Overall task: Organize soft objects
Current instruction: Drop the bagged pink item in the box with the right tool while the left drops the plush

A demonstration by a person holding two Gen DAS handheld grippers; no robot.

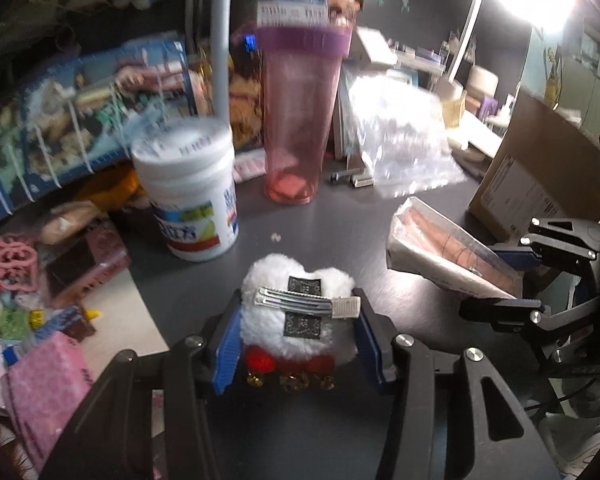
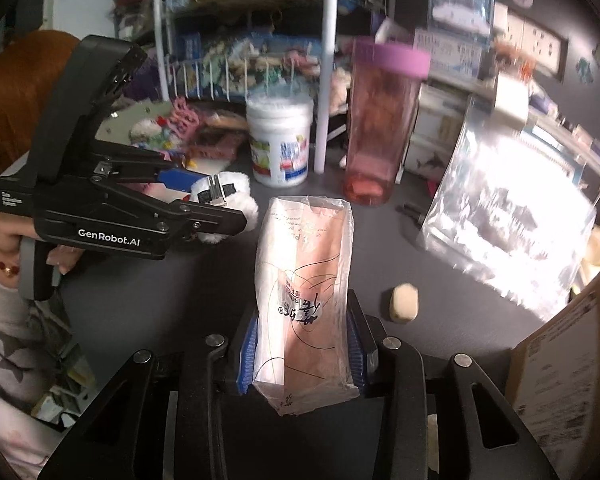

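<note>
A cluttered dark desk (image 1: 332, 224) carries a pink tumbler (image 1: 298, 120) with a purple lid. In front of that tumbler, the left gripper (image 1: 298, 312) is clenched on a white fluffy hair clip (image 1: 300, 304). Right of the tumbler, the right gripper (image 2: 302, 344) grasps a plastic-wrapped pink packet (image 2: 304, 288). A beige sponge (image 2: 405, 303) lies near the packet.

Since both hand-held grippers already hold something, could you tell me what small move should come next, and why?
Probably carry the white plush hair clip, gripped by the left hand-held gripper, toward the open clear zip bag; the right hand-held gripper holds the wrapped pink packet, and the bag looks like the likeliest container.
</note>
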